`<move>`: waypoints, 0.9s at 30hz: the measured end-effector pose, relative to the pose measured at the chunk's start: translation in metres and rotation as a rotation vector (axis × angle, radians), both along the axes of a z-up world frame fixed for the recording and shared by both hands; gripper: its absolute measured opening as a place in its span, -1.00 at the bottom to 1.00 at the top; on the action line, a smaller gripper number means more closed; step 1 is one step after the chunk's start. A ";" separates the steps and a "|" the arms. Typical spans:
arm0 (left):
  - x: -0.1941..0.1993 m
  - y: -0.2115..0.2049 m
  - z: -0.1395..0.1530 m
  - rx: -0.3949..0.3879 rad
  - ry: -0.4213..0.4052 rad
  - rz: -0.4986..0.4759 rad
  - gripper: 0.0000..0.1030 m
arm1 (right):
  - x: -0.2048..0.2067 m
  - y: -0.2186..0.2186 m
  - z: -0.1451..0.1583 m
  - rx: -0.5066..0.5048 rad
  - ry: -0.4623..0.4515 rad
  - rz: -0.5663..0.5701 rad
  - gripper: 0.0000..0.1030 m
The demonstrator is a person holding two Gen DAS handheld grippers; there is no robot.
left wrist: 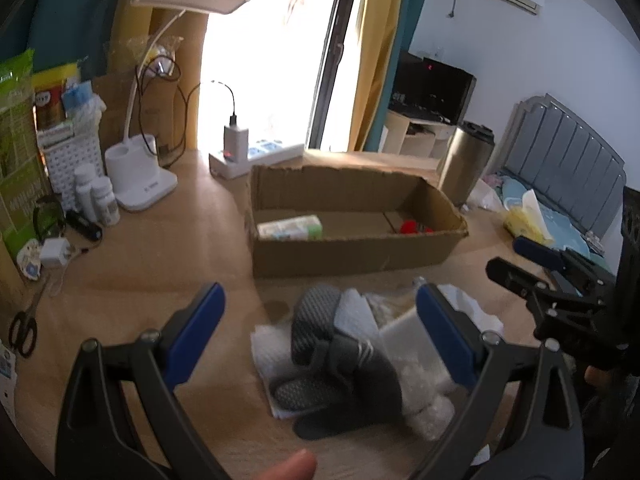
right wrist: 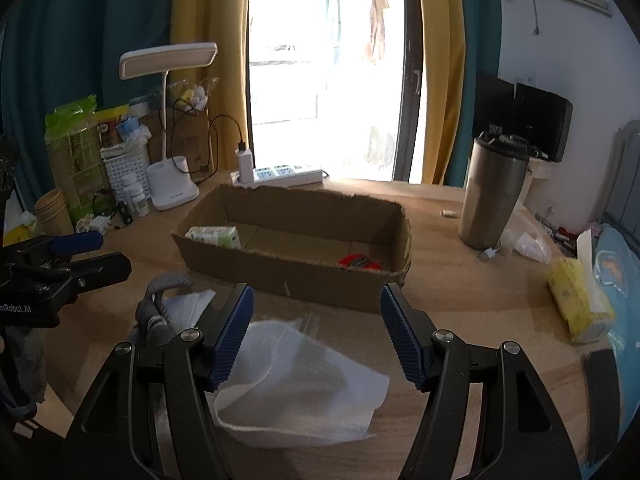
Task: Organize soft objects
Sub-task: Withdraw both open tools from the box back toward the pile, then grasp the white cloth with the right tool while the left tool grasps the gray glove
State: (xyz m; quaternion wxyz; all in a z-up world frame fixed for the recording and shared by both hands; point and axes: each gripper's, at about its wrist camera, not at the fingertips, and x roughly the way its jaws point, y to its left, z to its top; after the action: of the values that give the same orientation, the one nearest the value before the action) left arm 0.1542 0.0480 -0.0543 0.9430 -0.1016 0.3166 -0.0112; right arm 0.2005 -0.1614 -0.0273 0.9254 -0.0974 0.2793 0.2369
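- Cardboard box (right wrist: 296,252) holds a green tissue pack (right wrist: 214,237) at one end, a red item (right wrist: 358,262) at the other
- Left gripper (left wrist: 320,336) spread wide above grey slippers (left wrist: 340,368)
- Right gripper (right wrist: 316,336) spread over white foam sheet (right wrist: 304,396)

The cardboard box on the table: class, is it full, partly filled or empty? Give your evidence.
Partly filled. The cardboard box holds a green-and-white tissue pack at one end and a red object at the other; bare floor shows between them.

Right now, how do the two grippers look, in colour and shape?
Both the left gripper and the right gripper have black angular frames with silver rivets and blue ribbed pads. White lettering marks the left gripper's body in the right wrist view.
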 end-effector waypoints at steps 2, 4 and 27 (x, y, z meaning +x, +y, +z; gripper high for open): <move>-0.002 -0.002 -0.003 -0.006 0.008 -0.005 0.89 | -0.003 0.001 -0.005 -0.002 0.012 0.005 0.34; -0.004 -0.006 -0.006 -0.006 0.018 -0.011 0.89 | -0.007 0.002 -0.010 -0.004 0.024 0.013 0.34; -0.007 -0.019 -0.043 0.003 0.119 0.002 0.89 | -0.010 0.018 -0.054 -0.040 0.158 0.090 0.34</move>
State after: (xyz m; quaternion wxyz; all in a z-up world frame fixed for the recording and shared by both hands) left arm 0.1469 0.0288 -0.0969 0.9226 -0.1007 0.3723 -0.0038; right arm 0.1904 -0.1435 -0.0813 0.8868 -0.1095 0.3513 0.2796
